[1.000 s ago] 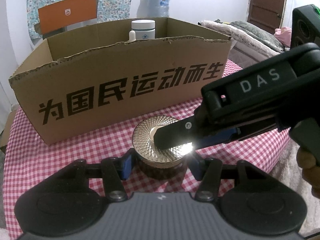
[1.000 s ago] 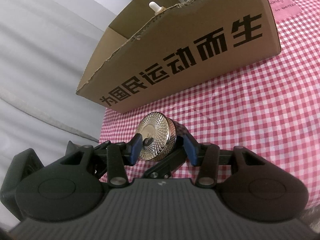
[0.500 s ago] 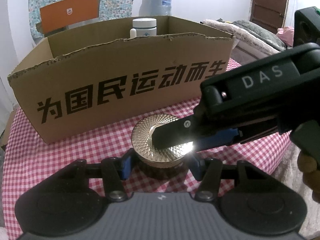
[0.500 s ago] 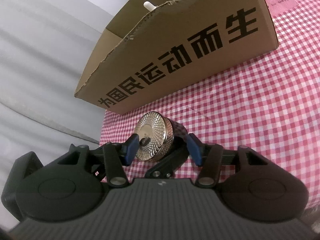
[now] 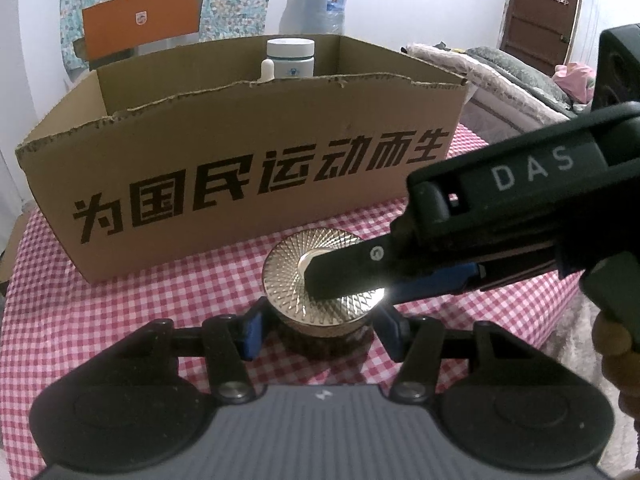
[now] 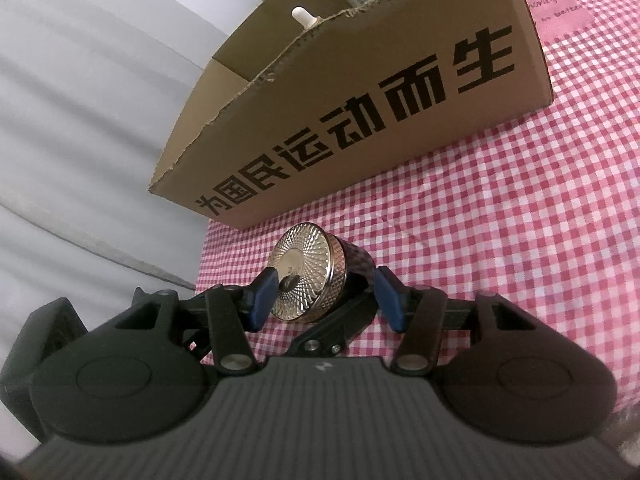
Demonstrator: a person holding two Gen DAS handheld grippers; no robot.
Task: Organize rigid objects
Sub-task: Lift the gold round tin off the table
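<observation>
Left wrist view: the left gripper (image 5: 316, 332) clamps the dark base of a gold-lidded jar (image 5: 320, 276) standing on the checked tablecloth (image 5: 120, 320). The right gripper (image 6: 326, 296) straddles the lid, its jaws having just opened wider, left pad near the lid's face. Behind stands the cardboard box (image 5: 240, 176), holding a white bottle (image 5: 291, 58).

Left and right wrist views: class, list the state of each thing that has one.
Dark round jar with gold patterned lid: upright, lidded.
Left gripper: closed on jar body.
Right gripper: jaws just opened, one finger over lid.
Brown cardboard box: open-topped.
White-capped bottle: upright in box.
</observation>
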